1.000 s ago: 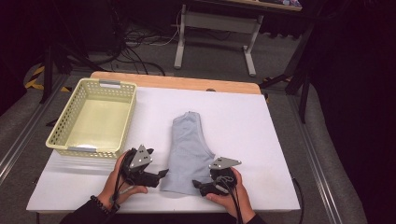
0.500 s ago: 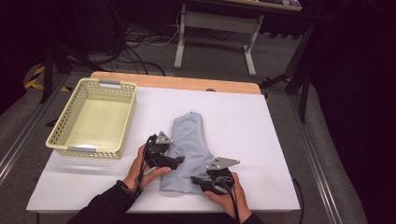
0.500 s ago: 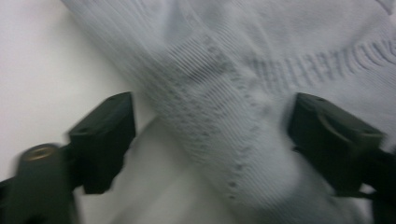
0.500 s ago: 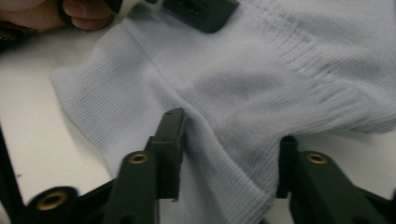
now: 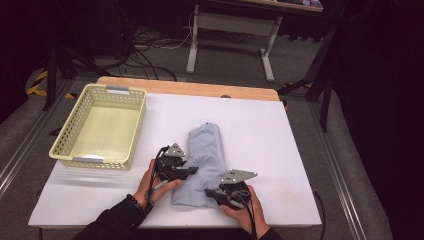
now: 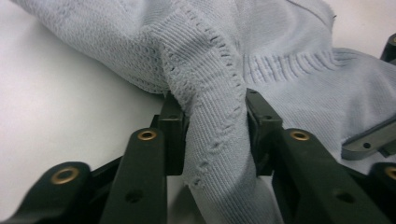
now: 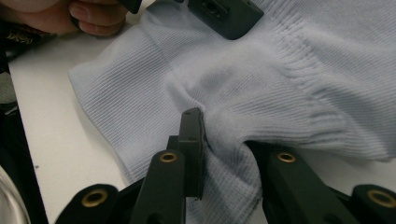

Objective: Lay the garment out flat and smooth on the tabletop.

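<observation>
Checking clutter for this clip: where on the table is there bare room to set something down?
Free: the white table right of the light blue knit garment, and the strip between garment and yellow basket. Crowded: the near edge, where left tool and right tool pinch the garment.

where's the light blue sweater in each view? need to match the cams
High view: sweater lies folded at the table's centre front, right of the basket.
Left gripper view: fills the upper frame, a fold pinched between the jaws.
Right gripper view: spans centre and right, bunched between the jaws.
Shared landmark: the white table.
</observation>
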